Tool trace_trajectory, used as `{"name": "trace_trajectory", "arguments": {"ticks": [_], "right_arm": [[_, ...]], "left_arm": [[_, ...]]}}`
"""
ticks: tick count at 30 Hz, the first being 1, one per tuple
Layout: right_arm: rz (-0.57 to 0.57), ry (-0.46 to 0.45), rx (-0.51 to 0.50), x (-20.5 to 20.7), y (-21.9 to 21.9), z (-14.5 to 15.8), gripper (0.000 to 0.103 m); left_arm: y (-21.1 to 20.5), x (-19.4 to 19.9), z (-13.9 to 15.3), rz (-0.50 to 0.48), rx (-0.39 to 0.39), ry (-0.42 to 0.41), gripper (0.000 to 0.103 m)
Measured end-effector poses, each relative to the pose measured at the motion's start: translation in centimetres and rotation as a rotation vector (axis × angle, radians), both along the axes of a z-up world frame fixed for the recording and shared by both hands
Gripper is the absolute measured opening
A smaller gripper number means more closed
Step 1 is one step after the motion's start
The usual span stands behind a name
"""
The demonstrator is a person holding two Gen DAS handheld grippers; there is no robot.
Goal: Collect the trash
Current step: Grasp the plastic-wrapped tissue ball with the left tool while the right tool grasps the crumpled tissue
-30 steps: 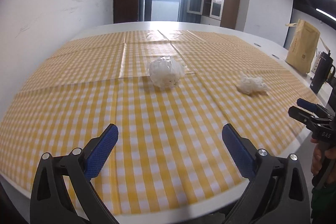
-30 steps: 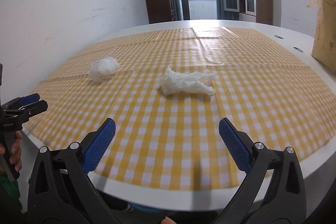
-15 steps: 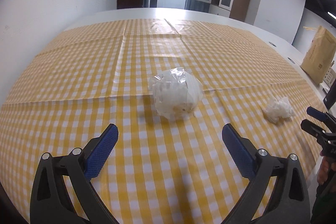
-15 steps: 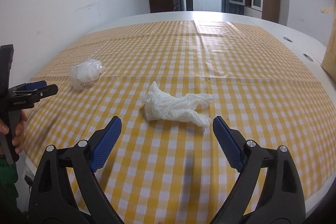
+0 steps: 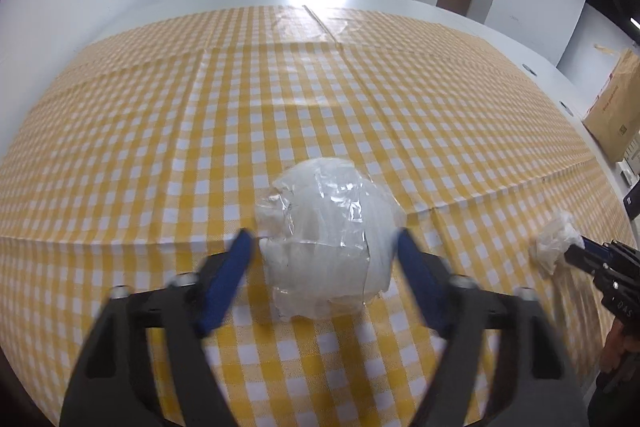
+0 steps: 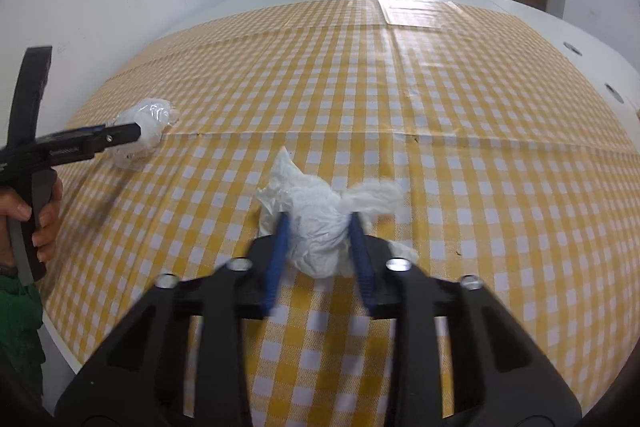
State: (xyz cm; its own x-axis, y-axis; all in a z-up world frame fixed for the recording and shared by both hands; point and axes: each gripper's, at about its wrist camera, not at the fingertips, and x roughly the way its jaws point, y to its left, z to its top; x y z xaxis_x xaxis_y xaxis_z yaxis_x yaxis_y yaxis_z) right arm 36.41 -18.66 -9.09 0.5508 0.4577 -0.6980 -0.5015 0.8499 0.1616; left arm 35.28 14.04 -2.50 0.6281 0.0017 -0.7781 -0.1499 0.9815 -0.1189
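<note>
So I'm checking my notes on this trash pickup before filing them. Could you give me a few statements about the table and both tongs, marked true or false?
1. A ball of clear plastic lies between the left tongs' pads. True; the jaws are closing.
2. The right tongs are closing around a metal can. False: between the pads is a crumpled white tissue, and they press on it.
3. The tablecloth is yellow and white check. True.
4. A paper bag stands in the middle of the cloth. False: it stands off the cloth, at the table's right edge in the left view.
5. Both pieces of trash are already in a bin. False: both are still on the cloth.
</note>
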Motion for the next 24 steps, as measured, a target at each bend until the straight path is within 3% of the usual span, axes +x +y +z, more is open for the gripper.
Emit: {"name": "trace_trajectory", "arguments": {"ticks": [6,19,24], "right_arm": [[0.030,-0.030,0.015,-1.9,-0.3,0.6,0.006],[0.054,-0.121,0.093,-9.4,-3.1,4.4,0.006],[0.081,-0.127,0.131,-13.3,-3.1,3.6,0.006]], "left_arm": [[-0.6,-2.3,1.1,-0.017,-0.016,-0.073,0.044],[-4.4,-9.7,5.9,-0.077,-0.037,-0.222,0.043],[-5.3,-15.3,4.7,-0.063,-0.089,-0.277,0.043]]}}
